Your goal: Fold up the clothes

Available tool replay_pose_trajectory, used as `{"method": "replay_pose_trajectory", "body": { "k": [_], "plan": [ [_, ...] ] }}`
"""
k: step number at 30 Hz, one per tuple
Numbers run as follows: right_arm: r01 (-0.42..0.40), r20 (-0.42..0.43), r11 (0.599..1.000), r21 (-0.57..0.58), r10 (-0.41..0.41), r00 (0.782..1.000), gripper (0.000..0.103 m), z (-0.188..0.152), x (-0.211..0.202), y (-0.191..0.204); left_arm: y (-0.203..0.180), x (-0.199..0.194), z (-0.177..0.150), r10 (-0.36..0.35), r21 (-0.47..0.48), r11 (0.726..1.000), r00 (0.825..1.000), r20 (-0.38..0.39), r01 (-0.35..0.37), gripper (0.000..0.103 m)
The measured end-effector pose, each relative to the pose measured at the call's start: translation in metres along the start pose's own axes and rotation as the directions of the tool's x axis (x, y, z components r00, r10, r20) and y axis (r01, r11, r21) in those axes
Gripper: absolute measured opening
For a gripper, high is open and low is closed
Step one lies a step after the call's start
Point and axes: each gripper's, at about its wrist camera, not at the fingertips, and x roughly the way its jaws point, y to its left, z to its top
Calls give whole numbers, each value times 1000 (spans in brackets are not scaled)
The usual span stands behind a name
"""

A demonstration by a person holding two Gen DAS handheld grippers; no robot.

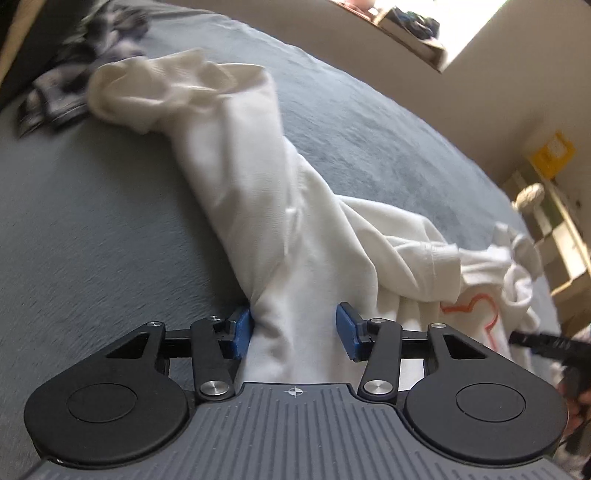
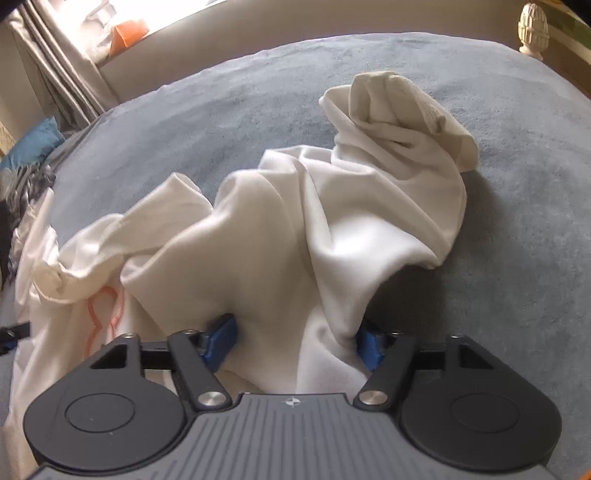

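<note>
A crumpled white garment (image 1: 258,206) with an orange outline print (image 1: 476,306) lies across the grey-blue bedspread (image 1: 92,229). My left gripper (image 1: 294,332) sits at its near end. A taut ridge of cloth runs away from the blue pads, which are shut on the fabric. In the right wrist view the same garment (image 2: 280,229) is heaped up, its cream end (image 2: 399,107) farthest away. My right gripper (image 2: 295,343) has its jaws set wide, loose cloth mounded between the blue pads (image 2: 221,343). I see no pinch there, so it is open.
Dark patterned clothes (image 1: 74,74) lie at the far left of the bed. A carved bedpost knob (image 2: 532,29) and shelves with a yellow box (image 1: 552,155) stand past the bed's edge. A curtain (image 2: 55,66) and a blue cushion (image 2: 33,144) are at the left.
</note>
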Motion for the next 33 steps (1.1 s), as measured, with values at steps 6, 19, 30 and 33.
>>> {"method": "replay_pose_trajectory", "body": {
  "k": [6,19,30,33],
  "plan": [
    [12,18,998,56,-13,1000,12,2,1,1,-13,-2,5,106,45,993,991,87,-110,5],
    [-73,314,983,166,17,949,11,72,-15,3,37,-24,75,266,15,959,911,315,-285,4],
    [-140,175,877,459,66,982,39,65,24,-51,45,-19,67,330,14,941,924,193,-338,33],
    [-116,161,871,477,43,986,58,45,-14,-64,52,-40,58,319,-13,947,934,164,-321,51]
  ]
}}
